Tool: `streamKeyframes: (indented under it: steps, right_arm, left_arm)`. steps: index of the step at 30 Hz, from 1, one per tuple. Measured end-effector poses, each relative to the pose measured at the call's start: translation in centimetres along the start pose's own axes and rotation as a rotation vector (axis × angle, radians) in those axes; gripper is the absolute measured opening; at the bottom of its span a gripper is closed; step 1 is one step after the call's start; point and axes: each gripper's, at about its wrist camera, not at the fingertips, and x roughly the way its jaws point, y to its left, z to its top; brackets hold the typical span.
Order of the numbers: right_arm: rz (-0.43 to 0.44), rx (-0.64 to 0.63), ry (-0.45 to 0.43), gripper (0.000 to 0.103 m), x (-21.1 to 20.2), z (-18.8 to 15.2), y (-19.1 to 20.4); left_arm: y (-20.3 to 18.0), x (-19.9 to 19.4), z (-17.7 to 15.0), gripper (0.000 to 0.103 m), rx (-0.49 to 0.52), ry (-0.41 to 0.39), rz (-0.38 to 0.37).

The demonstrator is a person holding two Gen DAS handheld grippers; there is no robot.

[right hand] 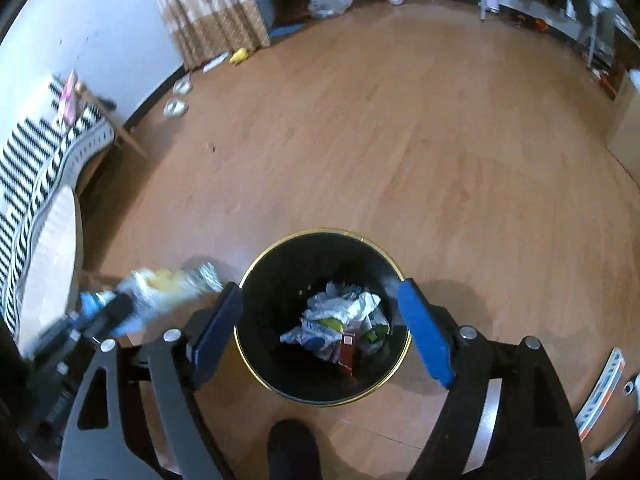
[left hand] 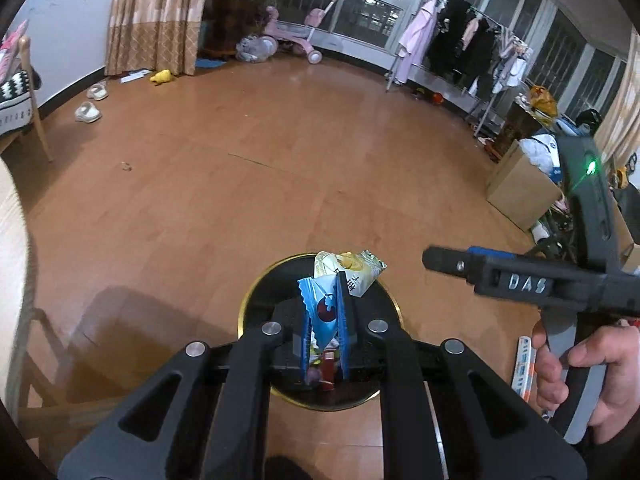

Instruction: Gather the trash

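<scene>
The left gripper (left hand: 325,316) hangs over the bin (right hand: 256,344), jaws pinched tight on wrappers (left hand: 324,312). The right gripper (right hand: 320,328) hovers above the same bin, its blue fingers (right hand: 426,332) spread wide, gripped by a bare hand (left hand: 580,376).

One black bin (right hand: 280,376) stands on the floor. Two wrappers sit above its rim: one blue (left hand: 325,312), one yellow-white (left hand: 352,270). Beyond the bin lie two white slippers (left hand: 89,113) (left hand: 98,91), one yellow toy (left hand: 161,76) and one pink tricycle (left hand: 294,38).
</scene>
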Motion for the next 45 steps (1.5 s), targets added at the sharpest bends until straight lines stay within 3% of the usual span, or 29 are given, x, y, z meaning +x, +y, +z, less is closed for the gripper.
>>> streamKeyframes:
  steps: [4, 6, 7, 8, 13, 19, 25, 30, 37, 41, 45]
  right_arm:
    - [-0.007, 0.033, -0.047, 0.080, -1.2, 0.2, -0.7]
    - [0.000, 0.048, -0.059, 0.081, -1.6, 0.4, -0.9]
    - [0.004, 0.052, -0.064, 0.081, -1.7, 0.4, -1.0]
    - [0.004, 0.054, -0.067, 0.081, -1.8, 0.4, -1.1]
    - [0.001, 0.037, -0.068, 0.082, -1.7, 0.3, -0.4]
    - [0.023, -0.078, -0.077, 0.086, -1.6, 0.4, 4.9]
    - [0.118, -0.251, -0.092, 0.086, -1.6, -0.4, 15.9]
    - [0.227, -0.454, -0.098, 0.087, -2.6, -3.4, 28.5]
    - [0.432, -0.714, -0.045, 0.087, -4.7, -12.8, 47.3]
    - [0.492, -0.861, -0.011, 0.087, -5.5, -19.1, 54.6]
    - [0.508, -0.960, 0.004, 0.087, -5.7, -23.8, 59.4]
  left_arm:
    - [-1.0, 1.3, -0.1, 0.012, 0.015, 0.022, -0.026]
    - [-1.5, 2.0, -0.3, 0.030, 0.027, 0.039, -0.018]
    - [-1.5, 2.1, -0.4, 0.057, 0.026, 0.040, -0.016]
    - [-1.5, 2.1, -0.5, 0.071, 0.022, 0.025, -0.010]
    - [-0.7, 1.3, -0.3, 0.075, 0.017, 0.013, 0.007]
    - [2.9, -4.7, -0.1, 0.094, -0.037, -0.062, 0.122]
    - [10.5, -14.9, -2.4, 0.096, -0.139, -0.164, 0.329]
    - [18.4, -25.0, -8.4, 0.096, -0.289, -0.214, 0.573]
    - [26.3, -39.1, -19.1, 0.096, -0.508, -0.267, 0.912]
    - [29.4, -44.6, -24.4, 0.096, -0.647, -0.276, 1.052]
    - [32.5, -48.2, -28.0, 0.096, -0.768, -0.282, 1.089]
